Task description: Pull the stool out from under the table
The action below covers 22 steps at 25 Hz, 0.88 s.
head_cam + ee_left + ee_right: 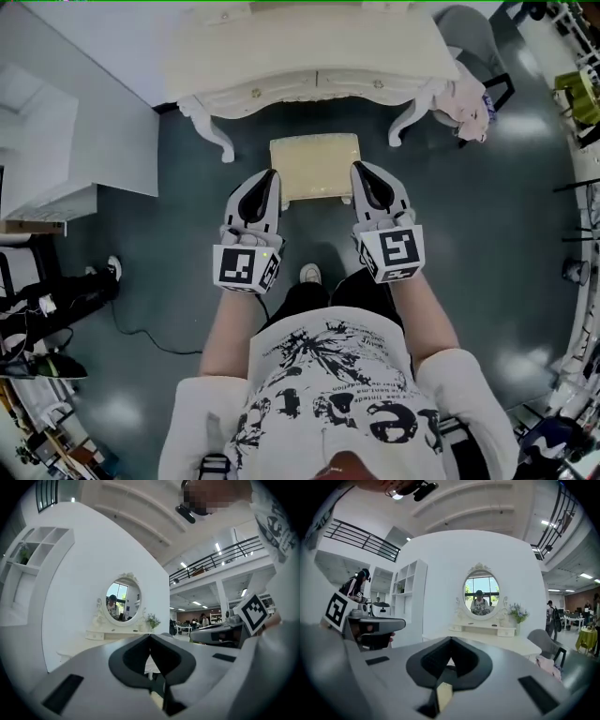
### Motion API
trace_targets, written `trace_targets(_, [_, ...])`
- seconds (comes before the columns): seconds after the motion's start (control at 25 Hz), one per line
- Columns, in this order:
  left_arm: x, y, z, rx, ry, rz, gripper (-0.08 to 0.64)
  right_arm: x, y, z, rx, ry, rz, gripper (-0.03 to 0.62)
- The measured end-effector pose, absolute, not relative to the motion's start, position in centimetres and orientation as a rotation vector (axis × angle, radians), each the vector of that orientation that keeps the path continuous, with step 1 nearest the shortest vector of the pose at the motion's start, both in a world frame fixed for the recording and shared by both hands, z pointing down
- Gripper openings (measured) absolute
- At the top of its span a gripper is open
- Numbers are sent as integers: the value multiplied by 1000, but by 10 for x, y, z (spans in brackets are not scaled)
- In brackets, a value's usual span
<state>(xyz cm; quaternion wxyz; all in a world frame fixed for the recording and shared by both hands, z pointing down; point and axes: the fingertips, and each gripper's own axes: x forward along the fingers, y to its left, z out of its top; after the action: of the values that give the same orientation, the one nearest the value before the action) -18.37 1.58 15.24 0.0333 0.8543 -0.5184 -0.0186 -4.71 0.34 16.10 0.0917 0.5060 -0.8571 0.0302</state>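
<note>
The cream stool [315, 161] stands on the dark floor just in front of the white dressing table [309, 56], its far edge near the table's front. My left gripper [270, 180] sits at the stool's left edge and my right gripper [358, 174] at its right edge. Both are shut, and in each gripper view a cream strip of the stool [443, 695] shows pinched low between the jaws. The left gripper [150, 637] and right gripper [450, 641] point toward the table and its oval mirror [481, 597]. The stool's legs are hidden.
A white shelf unit [47, 159] stands at the left. A grey chair [473, 37] with a pale cloth on it is at the table's right end. A cable [141, 328] runs over the floor at lower left. The person's shoe [309, 274] is behind the stool.
</note>
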Motion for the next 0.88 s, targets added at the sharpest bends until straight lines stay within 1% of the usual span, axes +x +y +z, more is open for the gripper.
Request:
trace_targets(0.16, [-196, 32, 102, 2658, -1662, -54, 20, -46, 27, 123, 1494, -2568, 62, 17])
trace_targets(0.28, [-199, 47, 75, 2674, -1671, -45, 20, -42, 43, 108, 1504, -2583, 101, 17])
trace_targets(0.4, [-205, 54, 52, 2685, -1690, -68, 20, -42, 46, 95, 1500, -2592, 70, 16])
trace_targets(0.88, [-211, 69, 29, 2742, -1722, -79, 20, -50, 48, 70, 1500, -2663, 17, 15])
